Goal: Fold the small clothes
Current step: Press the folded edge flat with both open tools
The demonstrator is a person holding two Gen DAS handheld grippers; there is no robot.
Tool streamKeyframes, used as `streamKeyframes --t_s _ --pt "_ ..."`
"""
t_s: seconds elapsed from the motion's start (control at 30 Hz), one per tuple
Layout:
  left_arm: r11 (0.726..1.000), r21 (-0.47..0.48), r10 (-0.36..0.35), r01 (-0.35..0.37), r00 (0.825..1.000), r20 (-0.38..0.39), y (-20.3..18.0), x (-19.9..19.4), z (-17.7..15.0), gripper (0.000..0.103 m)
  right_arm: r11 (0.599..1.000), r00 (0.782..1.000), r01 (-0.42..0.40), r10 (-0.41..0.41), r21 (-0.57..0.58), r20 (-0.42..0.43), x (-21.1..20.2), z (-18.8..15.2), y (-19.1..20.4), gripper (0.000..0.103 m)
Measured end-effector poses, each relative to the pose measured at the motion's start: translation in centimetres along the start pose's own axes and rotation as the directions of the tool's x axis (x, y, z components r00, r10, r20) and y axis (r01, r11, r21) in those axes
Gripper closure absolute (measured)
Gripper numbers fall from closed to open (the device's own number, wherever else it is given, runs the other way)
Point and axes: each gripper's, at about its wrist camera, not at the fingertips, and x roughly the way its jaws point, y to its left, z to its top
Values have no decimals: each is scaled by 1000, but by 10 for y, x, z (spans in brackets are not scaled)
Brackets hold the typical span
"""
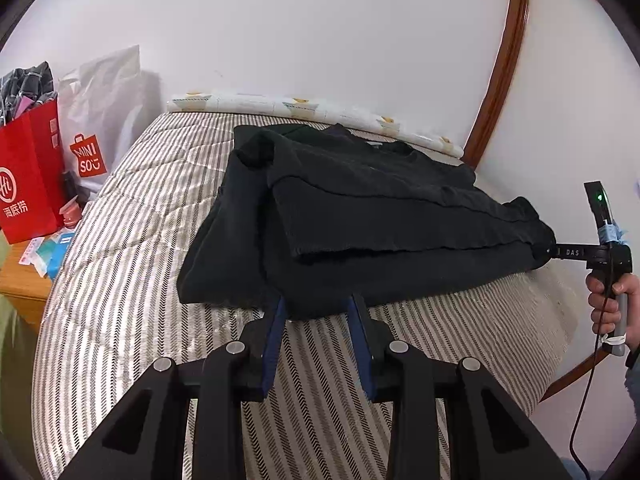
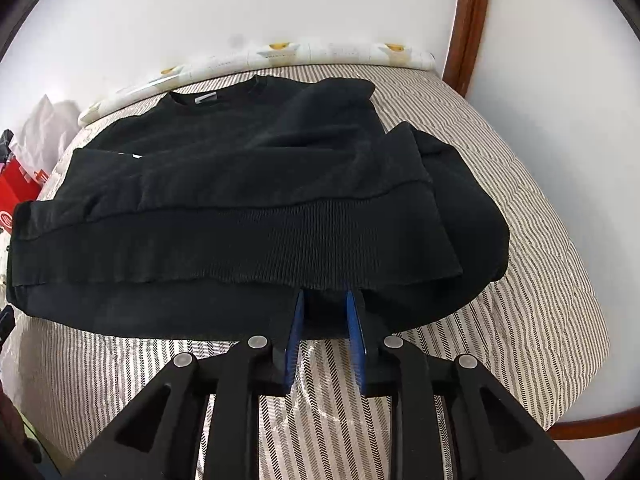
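A black sweatshirt [image 1: 360, 208] lies on the striped mattress [image 1: 132, 240], its ribbed hem and sleeves folded over the body. It also shows in the right wrist view [image 2: 256, 200], neck opening toward the wall. My left gripper [image 1: 318, 304] is open, its blue fingers pushed under the near edge of the cloth. My right gripper [image 2: 326, 296] is open, its blue fingers tucked under the ribbed hem edge. In the left wrist view the right gripper's tip [image 1: 546, 251] meets the sweatshirt's right end, held by a hand [image 1: 612, 304].
A red paper bag [image 1: 28, 176] and a white Miniso bag [image 1: 100, 120] stand on a wooden side table [image 1: 20, 280] left of the mattress. A rolled patterned sheet [image 1: 304, 110] lies along the wall. A curved wooden frame [image 1: 504, 60] borders the right side.
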Motion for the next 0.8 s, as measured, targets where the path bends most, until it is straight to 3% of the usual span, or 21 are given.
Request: streamKeyframes --t_s 0.33,0.8 --pt "1000 10 9 -9 1000 -28 -4 13 -2 73 1000 1000 14 -14 -8 -12 10 -8 2 74" --pt "999 -27 45 -47 998 -53 -6 23 8 72 999 999 -32 32 -2 4 11 -12 -3 73"
